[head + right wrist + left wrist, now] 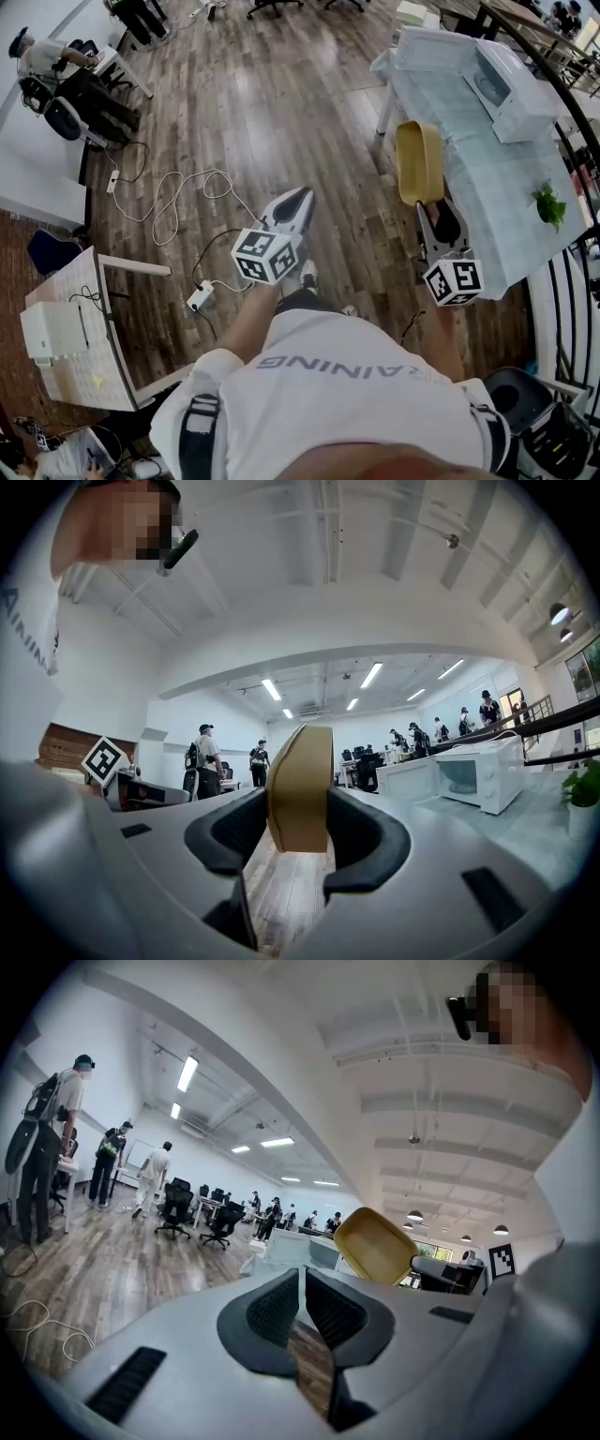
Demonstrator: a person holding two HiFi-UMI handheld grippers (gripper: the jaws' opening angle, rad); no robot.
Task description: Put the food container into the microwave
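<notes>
Yellow-tan plastic food container (419,161) hangs in the air, turned on its edge and almost upright, over the near side of the table (487,178). It is well apart from the white microwave (506,80), which stands at the table's far end with its door shut. What the container has inside I cannot tell. A small green plant (548,204) stands by the table's right edge.

The right gripper (436,214) holds the container by its lower rim. In the right gripper view the two dark fingers (370,841) are pressed on the rim from both sides – the container's wall (300,785) rises straight between them.

The left gripper (298,199) is over the wooden floor (234,122), beside the container but not touching it. Its fingers (272,1312) are closed together with nothing between them, and the container (375,1244) shows beyond them – to the right.
</notes>
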